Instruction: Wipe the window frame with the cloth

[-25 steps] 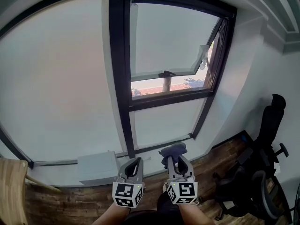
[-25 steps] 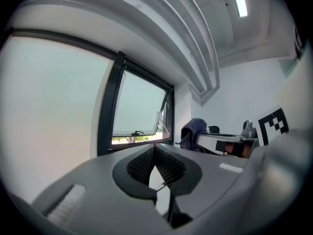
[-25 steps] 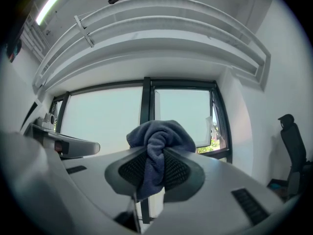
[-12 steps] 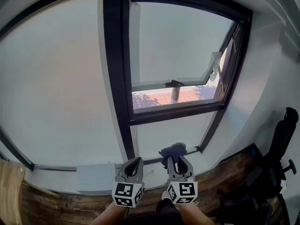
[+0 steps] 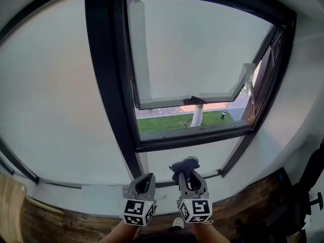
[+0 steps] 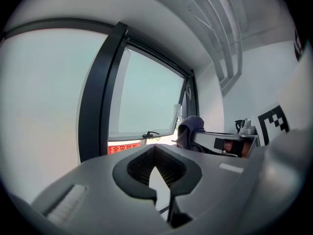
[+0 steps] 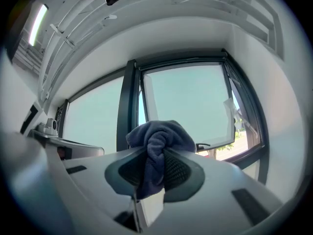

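Bunched into soft, crumpled folds, one dark blue-grey cloth [image 7: 159, 137] sat pinched between the ribbed black pads of the right gripper [image 5: 188, 175], its rounded top bulging above the clenched jaws. The left gripper [image 5: 144, 180] was just beside it, its smooth grey jaws pressed together with nothing between them. Two grippers showed in all, each carrying one cube printed with square markers. Both were held low before the window frame [image 5: 104, 90], a smooth dark surround of straight bars, and apart from it. One sash [image 5: 192, 59] stood tilted open outward between pale, frosted-looking panes.
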`<state>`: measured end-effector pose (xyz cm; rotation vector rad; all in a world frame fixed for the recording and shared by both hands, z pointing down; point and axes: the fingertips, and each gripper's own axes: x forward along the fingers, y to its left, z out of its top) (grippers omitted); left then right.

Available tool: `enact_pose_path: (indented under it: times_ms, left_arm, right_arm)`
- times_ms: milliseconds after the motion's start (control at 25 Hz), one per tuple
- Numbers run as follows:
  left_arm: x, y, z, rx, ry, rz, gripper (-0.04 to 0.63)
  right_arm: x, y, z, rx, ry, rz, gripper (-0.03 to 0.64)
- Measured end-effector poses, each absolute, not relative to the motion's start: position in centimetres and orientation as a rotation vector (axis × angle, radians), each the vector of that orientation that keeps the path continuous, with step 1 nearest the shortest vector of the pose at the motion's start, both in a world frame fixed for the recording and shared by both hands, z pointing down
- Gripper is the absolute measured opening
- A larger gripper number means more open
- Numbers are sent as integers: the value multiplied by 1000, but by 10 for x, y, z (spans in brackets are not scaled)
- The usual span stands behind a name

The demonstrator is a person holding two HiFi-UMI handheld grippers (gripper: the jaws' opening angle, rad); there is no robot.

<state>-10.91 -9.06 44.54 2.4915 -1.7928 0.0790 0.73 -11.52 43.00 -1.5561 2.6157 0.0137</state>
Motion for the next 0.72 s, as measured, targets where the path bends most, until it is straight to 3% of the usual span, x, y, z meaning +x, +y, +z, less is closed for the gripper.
enact_pose_path:
  times_ms: [440, 720]
  left_arm:
    - [-99, -193, 454, 2274, -1958, 118, 8]
    - [-131, -216, 470, 2177, -2006, 176, 8]
  right_arm:
    - [12, -240, 446, -1340, 2785, -106, 83]
    - [-33, -271, 468, -1196, 2894, -142, 83]
